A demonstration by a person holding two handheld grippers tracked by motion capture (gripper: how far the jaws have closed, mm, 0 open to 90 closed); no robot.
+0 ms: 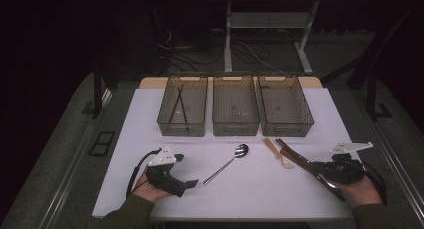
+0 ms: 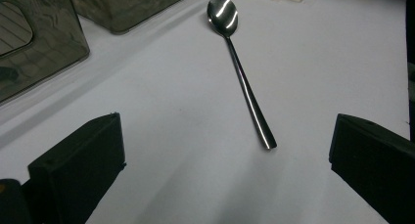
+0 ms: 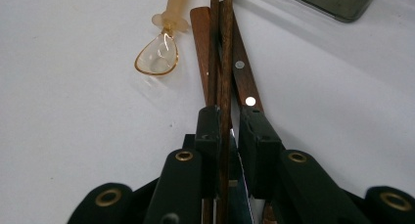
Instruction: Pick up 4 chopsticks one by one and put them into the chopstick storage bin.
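My right gripper point(image 1: 314, 166) point(image 3: 232, 117) reaches over a pair of dark wooden chopsticks point(image 1: 286, 148) point(image 3: 221, 43) at the right of the white table point(image 1: 250, 189). Its jaws are drawn in close around the sticks. The left jaw touches them, and a thin gap shows at the right jaw. Under the sticks lies a wooden-handled knife point(image 1: 296, 159) point(image 3: 243, 70) with rivets. A small amber plastic spoon point(image 1: 281, 157) point(image 3: 157, 55) lies just left of them. My left gripper point(image 1: 185, 171) point(image 2: 227, 136) rests wide open on the table, empty. A metal spoon point(image 1: 227, 164) point(image 2: 244, 87) lies ahead of it.
Three smoky plastic bins stand in a row at the back: the left bin point(image 1: 182, 131) holds a pair of dark chopsticks point(image 1: 179, 106); the middle bin point(image 1: 235, 130) and right bin point(image 1: 287, 130) look bare. Table edges run close beside both hands.
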